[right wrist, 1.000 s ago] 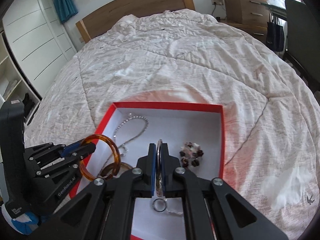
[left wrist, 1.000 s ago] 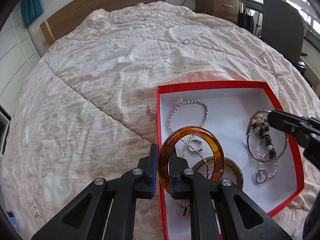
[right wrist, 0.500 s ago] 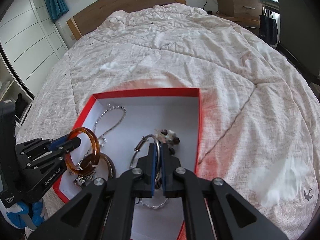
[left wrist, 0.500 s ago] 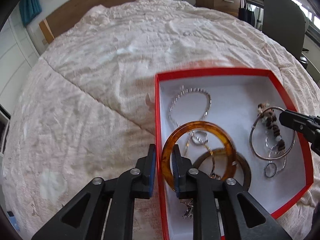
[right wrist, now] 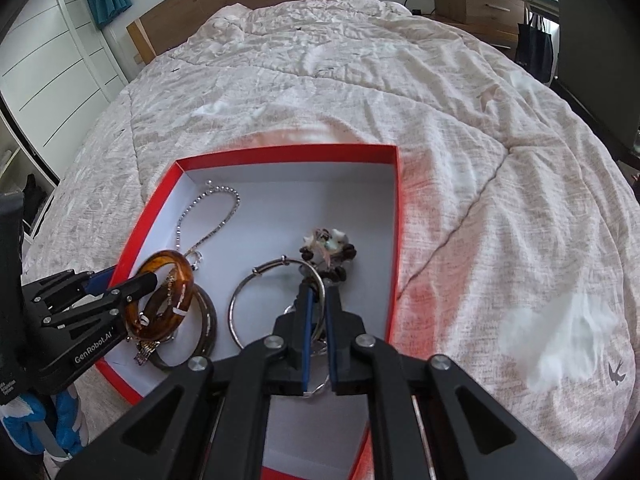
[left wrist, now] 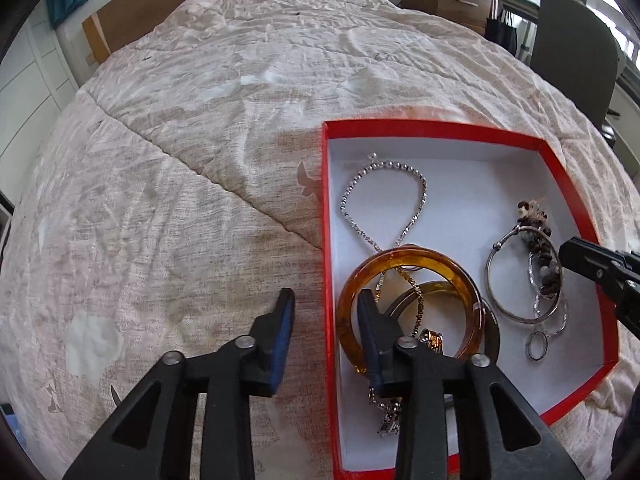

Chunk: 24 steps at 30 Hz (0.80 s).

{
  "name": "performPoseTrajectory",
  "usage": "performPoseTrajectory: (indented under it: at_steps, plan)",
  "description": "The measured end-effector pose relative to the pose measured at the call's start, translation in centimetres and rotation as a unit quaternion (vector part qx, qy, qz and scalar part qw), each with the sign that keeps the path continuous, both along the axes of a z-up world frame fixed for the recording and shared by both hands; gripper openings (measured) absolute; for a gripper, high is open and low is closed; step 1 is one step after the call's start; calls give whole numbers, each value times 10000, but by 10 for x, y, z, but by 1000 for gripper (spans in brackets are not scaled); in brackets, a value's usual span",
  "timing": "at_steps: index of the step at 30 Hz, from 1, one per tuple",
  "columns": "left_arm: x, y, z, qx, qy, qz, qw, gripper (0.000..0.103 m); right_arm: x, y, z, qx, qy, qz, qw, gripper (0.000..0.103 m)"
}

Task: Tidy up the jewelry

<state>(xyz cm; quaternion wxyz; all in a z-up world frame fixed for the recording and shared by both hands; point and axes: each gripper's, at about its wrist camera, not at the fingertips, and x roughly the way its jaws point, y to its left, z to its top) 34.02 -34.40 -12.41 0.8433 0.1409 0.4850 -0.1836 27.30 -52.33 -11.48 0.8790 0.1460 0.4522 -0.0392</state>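
Now, amber bangle (left wrist: 408, 304): in red box (left wrist: 440, 130), ringing my inner finger.
My left gripper (left wrist: 324, 320): jaws opening, nothing pinched.
My right gripper (right wrist: 318, 320): clamped on silver bangle (right wrist: 276, 304).

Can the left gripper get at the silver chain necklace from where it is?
Probably yes: the left gripper, jaws opening, has only the amber bangle hanging on one finger; the silver chain necklace lies uncovered just beyond.

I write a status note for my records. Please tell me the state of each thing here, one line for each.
Red box: open, on the bed.
Amber bangle: in the box, leaning on a dark bangle.
Left gripper: jaws opening, one finger inside the amber bangle.
Right gripper: nearly shut on the silver bangle.
Silver chain: lying loose in the box.
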Motion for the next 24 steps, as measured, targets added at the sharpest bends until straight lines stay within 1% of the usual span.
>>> performPoseTrajectory:
  at_steps: [3,8,10,13,15,17,22,24]
  plan:
    - [-3,5,8,-116,-16,43,9999,43,-4,0,7,2,-34,-44,10000,8]
    - [-16,12,25,-241,-48,0,9997,46,-18,5,25,-87,-78,-73,9999,8]
    - [-25,20,38,-346,-95,35,9994,52,-26,9,35,-113,-123,-91,9998,10]
    - [-38,36,57,-447,-201,170,9987,59,-38,19,50,-174,-185,-92,9996,17]
    - [-48,48,68,-485,-262,289,9981,62,-47,29,58,-209,-228,-59,9995,27]
    - [-60,64,81,-510,-355,445,9971,64,-57,42,69,-239,-295,-17,9993,31]
    - [-91,104,109,-436,-688,770,9937,72,-84,81,93,-289,-464,116,9984,34]
    - [-105,123,123,-421,-846,906,9914,74,-95,96,102,-309,-532,147,9980,39]
